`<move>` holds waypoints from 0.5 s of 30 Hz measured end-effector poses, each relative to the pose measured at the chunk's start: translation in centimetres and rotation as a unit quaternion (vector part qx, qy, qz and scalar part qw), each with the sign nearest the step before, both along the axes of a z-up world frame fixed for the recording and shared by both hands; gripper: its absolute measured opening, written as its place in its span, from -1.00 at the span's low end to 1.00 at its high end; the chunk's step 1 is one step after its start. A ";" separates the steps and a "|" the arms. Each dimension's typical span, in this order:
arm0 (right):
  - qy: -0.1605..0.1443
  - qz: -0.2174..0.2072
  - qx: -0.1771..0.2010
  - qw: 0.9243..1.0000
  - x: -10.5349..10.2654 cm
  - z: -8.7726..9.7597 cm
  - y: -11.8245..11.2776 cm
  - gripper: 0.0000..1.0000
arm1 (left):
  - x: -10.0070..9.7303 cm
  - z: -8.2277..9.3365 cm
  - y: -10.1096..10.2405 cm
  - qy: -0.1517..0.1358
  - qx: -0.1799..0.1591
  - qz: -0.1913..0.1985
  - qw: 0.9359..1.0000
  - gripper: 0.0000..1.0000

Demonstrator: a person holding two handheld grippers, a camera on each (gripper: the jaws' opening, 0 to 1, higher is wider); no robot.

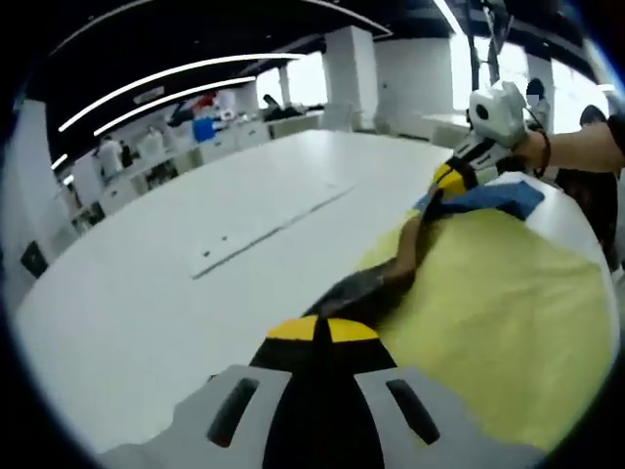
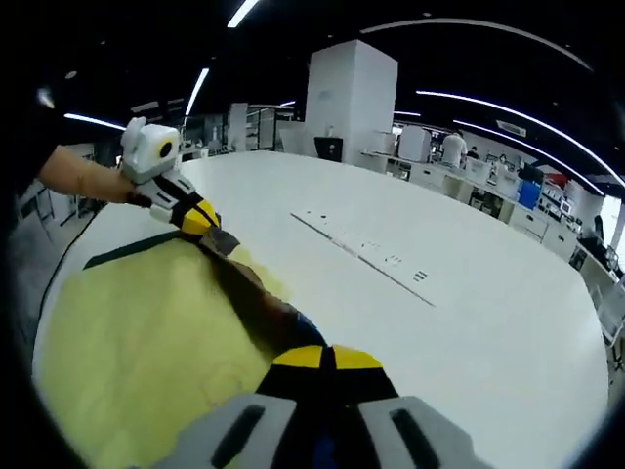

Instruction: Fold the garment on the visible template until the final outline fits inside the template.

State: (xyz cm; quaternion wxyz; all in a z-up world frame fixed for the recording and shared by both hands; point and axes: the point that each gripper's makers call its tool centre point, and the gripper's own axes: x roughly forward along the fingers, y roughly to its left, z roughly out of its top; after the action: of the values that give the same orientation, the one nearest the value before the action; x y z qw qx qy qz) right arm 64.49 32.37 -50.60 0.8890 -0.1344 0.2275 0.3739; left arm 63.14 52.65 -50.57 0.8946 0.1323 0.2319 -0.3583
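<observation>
A dark garment [image 1: 391, 269] with a blue part [image 1: 493, 200] is pulled into a narrow band between both grippers, along the edge of the yellow template [image 1: 498, 313]. My left gripper [image 1: 320, 330] is shut on one end of it. In the left gripper view, the right gripper [image 1: 451, 178], held by a hand, pinches the far end. In the right gripper view, my right gripper [image 2: 327, 357] is shut on the garment [image 2: 249, 298], and the left gripper [image 2: 202, 219] clamps the other end beyond the yellow template [image 2: 137, 342].
The large white table [image 1: 195, 195] has a seam with small marks [image 2: 361, 252] across its middle. A dark strip [image 2: 122, 251] borders the template. Benches and people stand far behind, beside a white column [image 2: 350, 93].
</observation>
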 end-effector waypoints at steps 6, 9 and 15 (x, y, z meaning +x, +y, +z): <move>0.001 -0.046 0.015 0.999 0.9 -0.1 0.4 -1.00 | 1.9 -0.2 -0.4 -0.010 -0.012 0.019 1.000 -1.00; 0.001 -0.058 0.018 0.998 2.1 -0.7 0.3 -1.00 | 2.6 -0.5 -0.4 -0.010 -0.013 0.040 0.999 -1.00; 0.010 -0.085 0.008 0.996 4.0 -1.8 -0.4 -1.00 | 4.8 -1.2 0.4 -0.014 -0.006 0.068 0.998 -1.00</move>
State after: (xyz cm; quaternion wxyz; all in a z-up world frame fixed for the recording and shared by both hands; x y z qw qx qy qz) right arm 68.44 31.99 -52.39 0.9162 -0.1033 0.2441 0.3007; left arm 67.95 53.02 -51.80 0.9209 0.1154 0.2257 -0.2962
